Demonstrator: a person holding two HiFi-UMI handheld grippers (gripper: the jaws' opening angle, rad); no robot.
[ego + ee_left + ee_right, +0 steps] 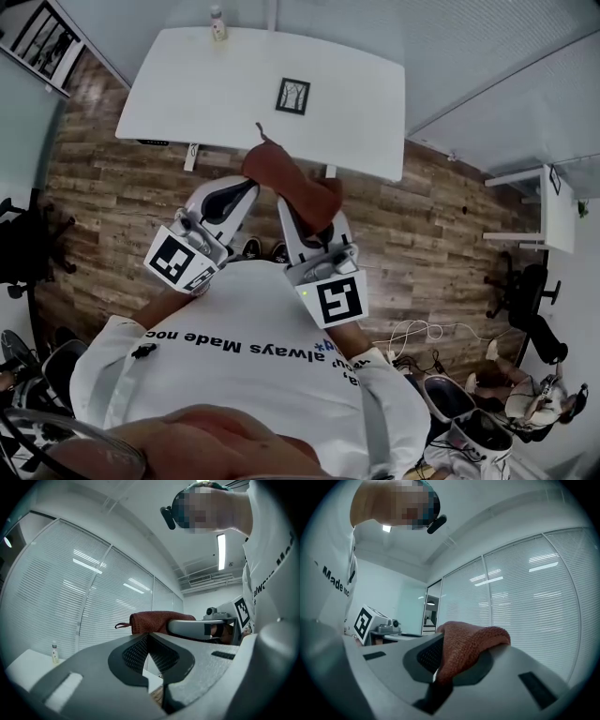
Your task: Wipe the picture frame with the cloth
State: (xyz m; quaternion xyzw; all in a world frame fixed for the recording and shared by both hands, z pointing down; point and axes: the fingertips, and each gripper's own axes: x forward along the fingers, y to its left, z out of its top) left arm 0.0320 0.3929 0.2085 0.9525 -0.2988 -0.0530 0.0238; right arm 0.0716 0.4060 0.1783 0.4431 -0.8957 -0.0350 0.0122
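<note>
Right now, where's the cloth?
Cloth is pinched in the right gripper, head view centre, beside the left gripper, short of the picture frame on the table.

floor: brown wood planks [112,187]; white cables [417,330] lie on them at right | furniture: white table [187,103] ahead; second white table [548,211] far right; black chairs [530,295] near it | walls: pale window blinds [70,602] | light: ceiling strip [221,550] glows

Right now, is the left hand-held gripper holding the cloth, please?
No, the cloth is clamped in the right hand-held gripper; the left hand-held gripper is shut, empty.
</note>
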